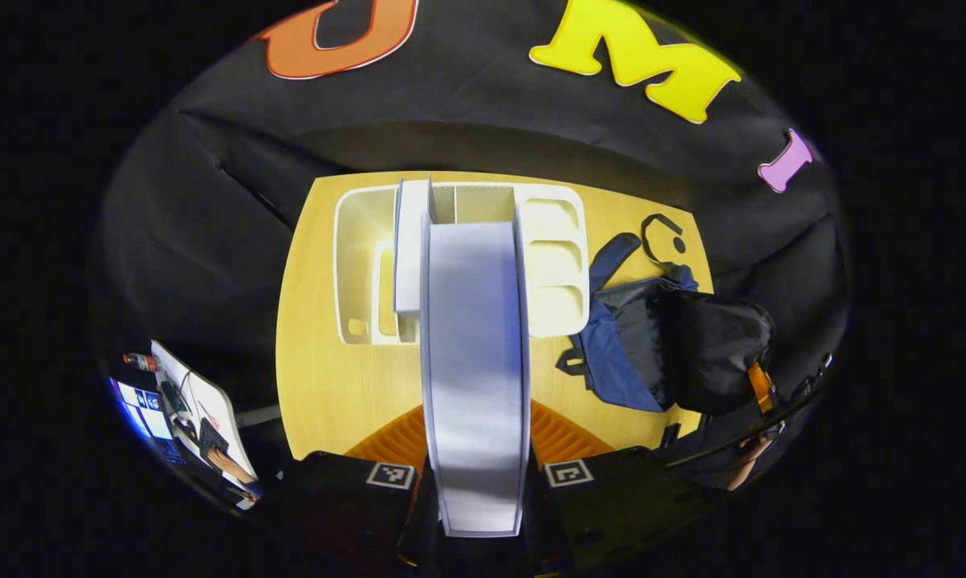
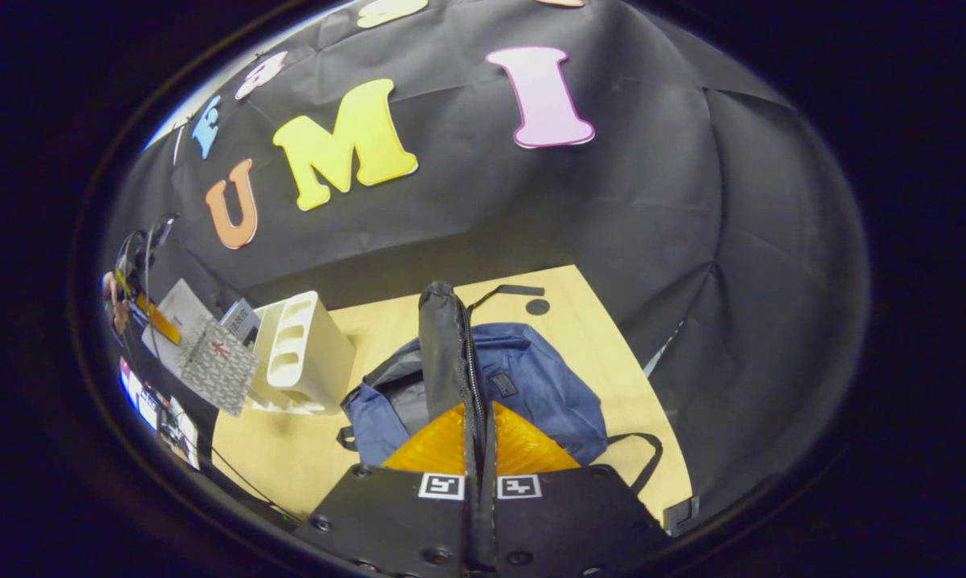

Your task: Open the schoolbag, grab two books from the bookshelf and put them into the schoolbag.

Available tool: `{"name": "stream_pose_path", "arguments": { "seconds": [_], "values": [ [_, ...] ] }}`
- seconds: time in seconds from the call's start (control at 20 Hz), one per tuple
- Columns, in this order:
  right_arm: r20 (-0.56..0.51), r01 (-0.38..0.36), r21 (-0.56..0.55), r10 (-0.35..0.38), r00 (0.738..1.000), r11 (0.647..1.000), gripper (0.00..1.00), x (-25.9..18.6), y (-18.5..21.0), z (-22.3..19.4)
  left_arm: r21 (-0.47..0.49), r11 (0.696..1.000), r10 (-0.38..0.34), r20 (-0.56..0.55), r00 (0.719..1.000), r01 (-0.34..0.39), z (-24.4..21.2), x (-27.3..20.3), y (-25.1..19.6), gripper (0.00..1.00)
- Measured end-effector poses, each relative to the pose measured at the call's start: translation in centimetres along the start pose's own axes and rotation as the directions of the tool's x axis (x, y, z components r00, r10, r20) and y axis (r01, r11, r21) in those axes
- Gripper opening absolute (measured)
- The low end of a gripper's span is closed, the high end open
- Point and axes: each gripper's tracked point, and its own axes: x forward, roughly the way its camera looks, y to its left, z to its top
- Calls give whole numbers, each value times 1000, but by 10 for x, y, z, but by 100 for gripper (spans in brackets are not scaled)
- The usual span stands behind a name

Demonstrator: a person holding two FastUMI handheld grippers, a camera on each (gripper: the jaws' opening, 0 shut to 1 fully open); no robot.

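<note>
Left gripper (image 1: 476,474) is gripping a book (image 1: 474,361) lengthwise, schoolbag (image 1: 667,345) lying rightward; right gripper (image 2: 483,474) is pinching its flap (image 2: 444,345).

Black cloth (image 2: 691,241) hangs creased around the booth, closing in the back and sides. A pale wooden table (image 1: 330,385) stands against it, its top lit brightly from above. Off to the left, past the table's edge, sits a cluttered side stand (image 1: 197,409) with papers and cables, beside a glowing screen (image 1: 141,409).
</note>
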Motion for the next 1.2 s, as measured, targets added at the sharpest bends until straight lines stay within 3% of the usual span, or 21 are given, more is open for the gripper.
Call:
{"name": "stream_pose_path", "arguments": {
  "seconds": [0.2, 0.25, 0.3, 0.4, 0.55, 0.7, 0.85, 1.0, 1.2],
  "values": [
    [-5, 6, 12, -6, 1000, 1000, 1, -2, 8, -2, -114, 976, -182, 23, 983, 183, -33, -11, -25, 45],
    [-6, 9, 10, -9, 1000, 1000, 0, -3, 9, -2, -137, 966, -216, 37, 976, 220, -37, -9, -30, 48],
    [-5, 12, 11, -12, 1000, 1000, 0, -4, 11, -3, -149, 955, -251, 56, 966, 257, -40, -7, -37, 45],
    [-10, 20, 8, -20, 1000, 1000, 0, -6, 13, -5, -157, 922, -339, 115, 934, 354, -48, 9, -65, 48],
    [-15, 33, 21, -33, 999, 999, 0, -8, 14, -5, -128, 859, -481, 131, 867, 496, -76, 47, -133, 45],
    [-25, 33, 45, -32, 999, 998, 0, -5, 15, -11, -131, 818, -539, 170, 825, 561, -77, 87, -182, 45],
    [-27, 40, 37, -39, 999, 999, 1, -4, 11, -9, -92, 801, -556, 251, 792, 592, -64, 142, -227, 45],
    [-32, 37, 37, -36, 999, 999, 1, -4, 8, -5, -174, 733, -609, 265, 748, 658, -57, 180, -264, 45],
    [-47, 36, 31, -34, 998, 999, 0, -4, 1, -2, -212, 686, -639, 281, 716, 696, -50, 222, -294, 45]
  ]
}}
